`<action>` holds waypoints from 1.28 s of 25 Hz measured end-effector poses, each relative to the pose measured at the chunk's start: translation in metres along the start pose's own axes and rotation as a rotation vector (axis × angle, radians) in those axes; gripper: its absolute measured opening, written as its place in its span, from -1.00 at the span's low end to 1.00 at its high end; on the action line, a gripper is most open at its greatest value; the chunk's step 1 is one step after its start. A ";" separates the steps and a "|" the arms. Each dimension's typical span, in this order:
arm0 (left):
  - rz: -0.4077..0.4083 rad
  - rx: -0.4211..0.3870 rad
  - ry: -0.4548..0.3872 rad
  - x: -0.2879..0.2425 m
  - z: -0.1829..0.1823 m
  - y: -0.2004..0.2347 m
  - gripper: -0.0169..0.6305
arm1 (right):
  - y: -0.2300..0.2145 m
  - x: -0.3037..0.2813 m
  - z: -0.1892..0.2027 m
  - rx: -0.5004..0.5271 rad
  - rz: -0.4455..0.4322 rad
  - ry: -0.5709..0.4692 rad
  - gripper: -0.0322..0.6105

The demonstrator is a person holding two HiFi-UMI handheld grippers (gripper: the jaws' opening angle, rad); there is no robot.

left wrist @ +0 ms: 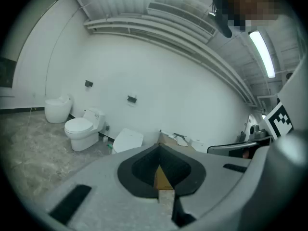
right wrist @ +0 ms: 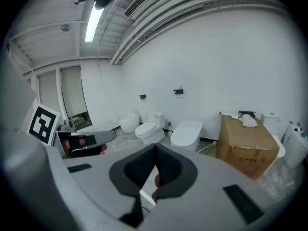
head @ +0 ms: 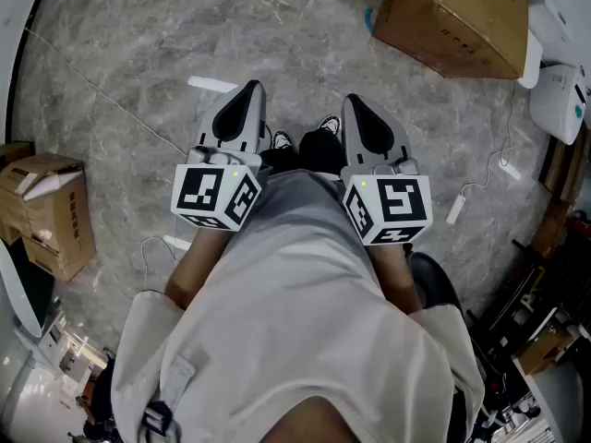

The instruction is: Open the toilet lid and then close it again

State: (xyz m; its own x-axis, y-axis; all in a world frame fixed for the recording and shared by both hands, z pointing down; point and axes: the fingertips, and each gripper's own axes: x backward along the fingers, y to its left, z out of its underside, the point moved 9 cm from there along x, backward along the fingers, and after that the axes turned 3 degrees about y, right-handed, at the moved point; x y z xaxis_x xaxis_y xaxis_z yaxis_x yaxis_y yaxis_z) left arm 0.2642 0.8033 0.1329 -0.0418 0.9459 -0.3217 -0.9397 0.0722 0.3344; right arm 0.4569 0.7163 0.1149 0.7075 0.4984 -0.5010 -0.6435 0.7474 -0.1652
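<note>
Toilet lid (left wrist: 79, 124) appears down, well apart; left gripper (head: 250, 90), right gripper (head: 356, 102) clenched empty, likely carried during approach.

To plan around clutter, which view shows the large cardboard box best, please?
The right gripper view: the large cardboard box stands whole and unobstructed. The head view crops it at the top edge; the left gripper view shows only its top behind the jaws.

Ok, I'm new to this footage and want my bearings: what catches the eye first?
The left gripper and right gripper, each with a black-and-white marker cube, are held side by side over the grey marble floor, both shut and empty. Ahead, white toilets stand along the wall, with a cardboard box to their right.
</note>
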 end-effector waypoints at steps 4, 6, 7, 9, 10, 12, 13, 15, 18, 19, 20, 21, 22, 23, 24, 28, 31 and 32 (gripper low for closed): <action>0.004 0.003 0.010 -0.007 -0.003 0.002 -0.92 | -0.004 -0.006 -0.003 -0.001 0.002 0.009 -0.87; 0.007 0.004 0.016 -0.014 -0.004 0.003 -0.92 | -0.009 -0.011 -0.005 -0.020 0.003 0.003 -0.87; 0.008 0.003 0.018 -0.018 -0.005 0.003 -0.92 | -0.013 -0.014 -0.006 -0.035 -0.001 -0.005 -0.87; 0.008 -0.002 0.021 -0.027 -0.007 0.004 -0.92 | -0.020 -0.021 -0.010 -0.062 -0.016 -0.021 -0.87; 0.006 -0.006 0.022 -0.032 -0.008 0.003 -0.92 | -0.024 -0.024 -0.012 -0.067 -0.022 -0.028 -0.87; -0.001 -0.012 0.022 -0.043 -0.012 0.004 -0.92 | -0.032 -0.032 -0.018 -0.059 -0.025 -0.038 -0.87; -0.005 -0.014 0.021 -0.050 -0.015 0.005 -0.92 | -0.036 -0.038 -0.022 -0.051 -0.026 -0.042 -0.87; -0.013 -0.018 0.018 -0.064 -0.023 0.009 -0.92 | -0.046 -0.051 -0.031 -0.038 -0.038 -0.055 -0.87; -0.027 -0.025 0.018 -0.088 -0.035 0.016 -0.92 | -0.061 -0.075 -0.048 -0.044 -0.080 -0.094 -0.87; -0.033 -0.026 0.020 -0.097 -0.039 0.018 -0.92 | -0.067 -0.083 -0.054 -0.047 -0.092 -0.101 -0.87; -0.039 -0.026 0.021 -0.105 -0.043 0.021 -0.92 | -0.073 -0.091 -0.059 -0.049 -0.098 -0.105 -0.87; -0.044 -0.025 0.024 -0.114 -0.047 0.024 -0.92 | -0.079 -0.099 -0.064 -0.052 -0.100 -0.104 -0.87; -0.049 -0.025 0.026 -0.122 -0.051 0.026 -0.92 | -0.084 -0.107 -0.069 -0.056 -0.103 -0.097 -0.87; -0.055 -0.025 0.029 -0.129 -0.054 0.029 -0.92 | -0.089 -0.115 -0.073 -0.062 -0.108 -0.085 -0.87; -0.061 -0.026 0.032 -0.136 -0.058 0.031 -0.92 | -0.094 -0.123 -0.077 -0.068 -0.116 -0.071 -0.87; -0.076 -0.011 0.036 -0.168 -0.070 0.038 -0.92 | -0.115 -0.150 -0.093 -0.075 -0.172 -0.034 -0.87; -0.073 0.010 0.035 -0.189 -0.078 0.040 -0.92 | -0.127 -0.167 -0.104 -0.046 -0.220 -0.010 -0.87; -0.073 0.011 0.036 -0.196 -0.081 0.040 -0.92 | -0.130 -0.172 -0.107 -0.035 -0.232 0.000 -0.87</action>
State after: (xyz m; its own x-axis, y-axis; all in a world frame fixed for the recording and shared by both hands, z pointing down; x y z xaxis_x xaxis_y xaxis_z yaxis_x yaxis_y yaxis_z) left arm 0.2069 0.5950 0.1379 0.0146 0.9259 -0.3775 -0.9369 0.1445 0.3184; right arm 0.3874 0.4862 0.1314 0.8377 0.3150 -0.4461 -0.4732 0.8264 -0.3050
